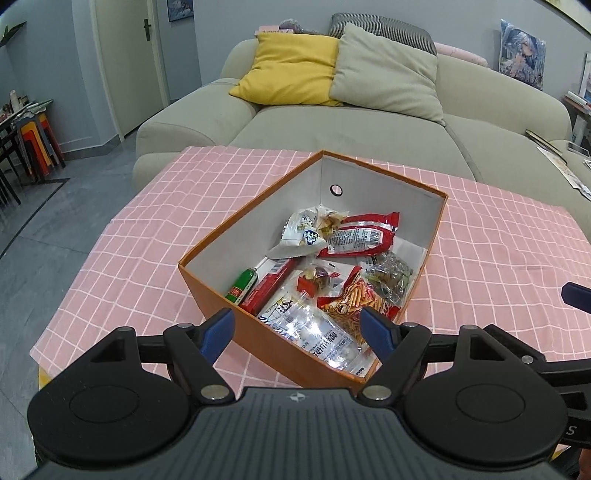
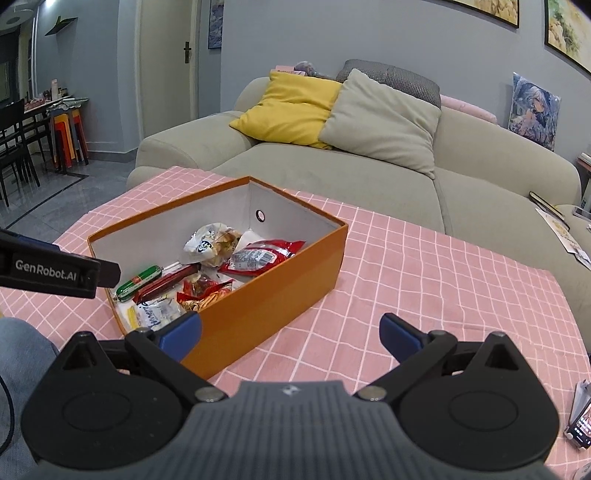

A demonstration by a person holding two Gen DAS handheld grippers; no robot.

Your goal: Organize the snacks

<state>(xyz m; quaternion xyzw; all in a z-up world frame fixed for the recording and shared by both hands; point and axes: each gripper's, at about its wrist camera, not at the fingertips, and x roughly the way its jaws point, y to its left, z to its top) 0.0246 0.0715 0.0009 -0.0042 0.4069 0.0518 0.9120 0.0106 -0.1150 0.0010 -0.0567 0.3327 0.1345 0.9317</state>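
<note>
Pink checked cloth (image 1: 147,221) covers the desk under my rig, its white grid wrinkled toward the far edge. Behind it runs a beige sofa (image 1: 332,129) with a yellow cushion (image 1: 291,70) and a beige cushion (image 1: 388,74) leaning together, grey walls and a pale door (image 1: 125,66) beyond, and stacked coloured stools (image 1: 37,144) at the far left on the grey floor.

The orange box (image 1: 295,354) sits open on the cloth with the snacks inside: a red packet (image 1: 362,234) and a white bag (image 1: 303,236) at the far end, a green sausage stick (image 1: 242,286) beside a long red stick (image 1: 267,290), an orange stick-snack pack (image 1: 354,306), and a clear bag of white candies (image 1: 314,332) nearest me.

My left gripper (image 1: 297,334) hangs over the box's near corner, jaws spread wide and empty. My right gripper (image 2: 290,334) is likewise spread wide with nothing between its fingers, over bare cloth just right of the box.

From the right wrist I see the box's long outer wall, framed pictures (image 2: 565,33) high on the wall, a dark dining table with chairs (image 2: 18,140) at the left, and a phone (image 2: 581,428) at the lower right edge. The left wrist looks down into the box, so the packets read more clearly there.
</note>
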